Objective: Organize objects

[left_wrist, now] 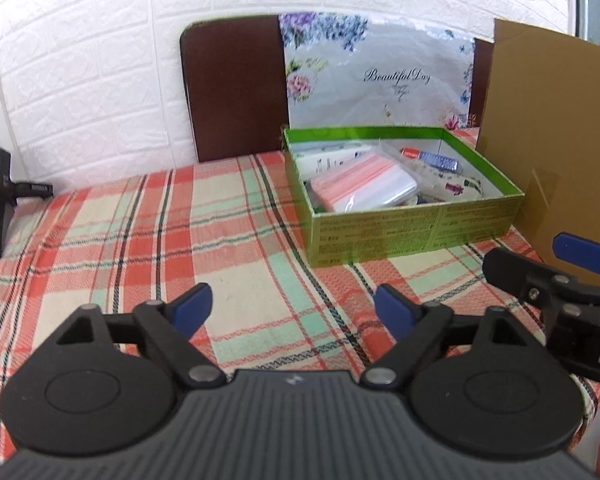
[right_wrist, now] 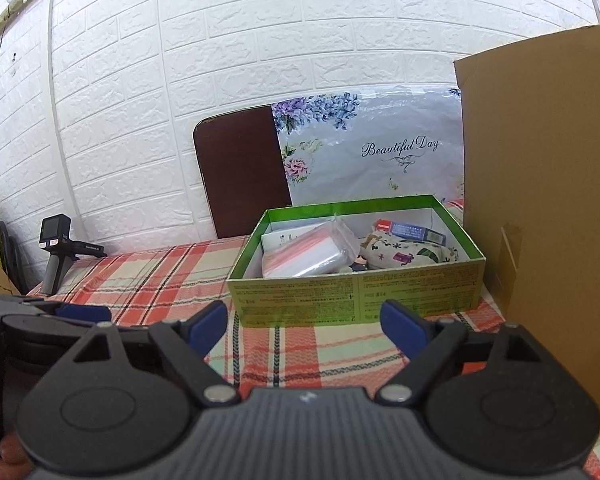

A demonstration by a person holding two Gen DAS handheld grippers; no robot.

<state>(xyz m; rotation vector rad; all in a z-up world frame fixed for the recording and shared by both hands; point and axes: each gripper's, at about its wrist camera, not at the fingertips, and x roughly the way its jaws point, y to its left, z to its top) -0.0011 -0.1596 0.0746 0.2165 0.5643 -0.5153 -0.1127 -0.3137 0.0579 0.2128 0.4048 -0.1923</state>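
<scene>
Nearest, left gripper [left_wrist: 292,312] and right gripper [right_wrist: 304,326] over the plaid-covered surface [left_wrist: 140,232], fingers spread wide, nothing between them. Farther back, green box [right_wrist: 356,292] holding a zip-bag stack [right_wrist: 304,258] and patterned pouch [right_wrist: 404,250], beside a cardboard carton [right_wrist: 548,200]. Farthest, floral board [right_wrist: 372,148] against the wall.

The script words "Beautiful Day" stand on the white floral-printed plastic sheet [right_wrist: 372,148] leaning against the wall. The front wall of the green cardboard box [right_wrist: 356,296] carries dense small print, too fine to read.
</scene>
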